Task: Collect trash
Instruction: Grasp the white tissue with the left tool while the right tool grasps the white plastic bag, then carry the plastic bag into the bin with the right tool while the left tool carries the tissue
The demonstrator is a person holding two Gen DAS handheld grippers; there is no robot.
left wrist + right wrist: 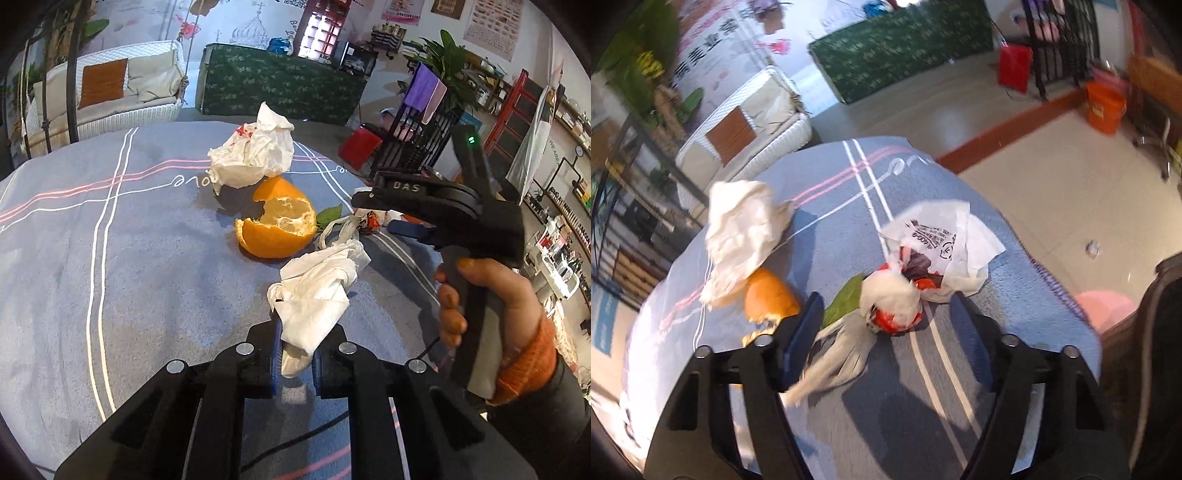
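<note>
The bench (pixel 110 258) wears matt, slightly fuzzy blue cloth with woven stripes. The tissue (pixel 317 295) is soft creased paper; the bag (pixel 945 236) is thin, crinkled, faintly glossy plastic. The orange peel (pixel 273 236) looks waxy outside, pithy inside. Both tongs are matt black plastic with shiny metal pins (pixel 244 348).

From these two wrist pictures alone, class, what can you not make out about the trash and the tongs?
- Left wrist view: how deep the crumpled tissue sits in the left tongs; the tissue itself covers the pads.
- Left wrist view: the right tongs' tips, hidden behind their own black body.
- Right wrist view: the orange peel, partly behind the white wrapper and a finger.
- Right wrist view: the print on the plastic bag, blurred.
- No bin shows in either view.
</note>
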